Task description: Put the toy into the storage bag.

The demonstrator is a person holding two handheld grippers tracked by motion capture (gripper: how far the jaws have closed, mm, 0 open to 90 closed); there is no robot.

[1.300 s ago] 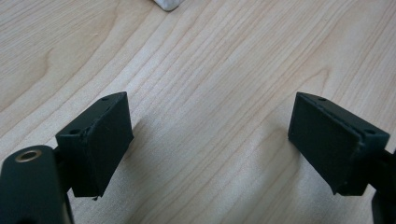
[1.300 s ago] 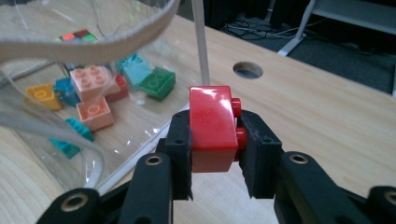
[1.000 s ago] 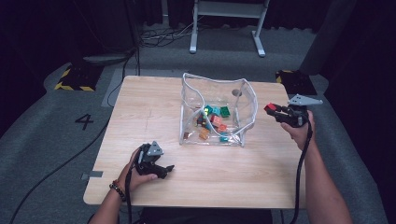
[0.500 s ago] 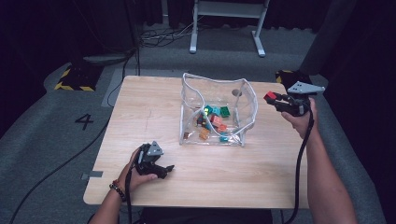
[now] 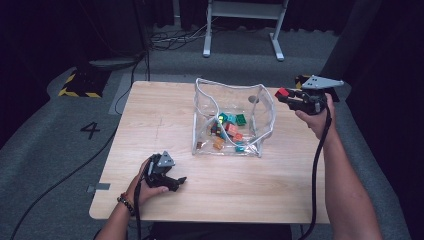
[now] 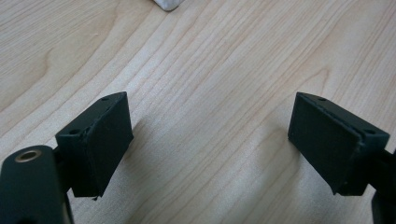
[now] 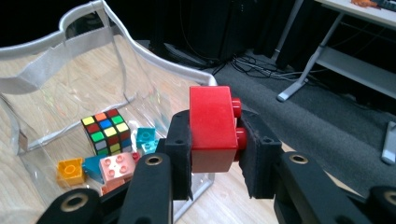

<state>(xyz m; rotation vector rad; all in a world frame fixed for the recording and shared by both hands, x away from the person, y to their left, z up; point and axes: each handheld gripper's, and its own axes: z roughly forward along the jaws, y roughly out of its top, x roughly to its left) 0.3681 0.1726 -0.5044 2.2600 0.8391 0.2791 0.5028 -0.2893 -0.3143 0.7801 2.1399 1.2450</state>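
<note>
Right claw (image 5: 283, 95) pinching red brick (image 7: 211, 128), raised at right of frame; clear bag (image 5: 260, 112) just left, below. Left claw (image 6: 210, 140) spread, far, lower left on worktop (image 5: 165, 115).

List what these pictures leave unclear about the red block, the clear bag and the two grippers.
- Red block: its sides hidden by the right gripper pads in the right gripper view; tiny in the high view.
- Clear bag: contents too small to count in the high view; cut off at the right gripper view's left edge.
- Left gripper: body out of frame.
</note>
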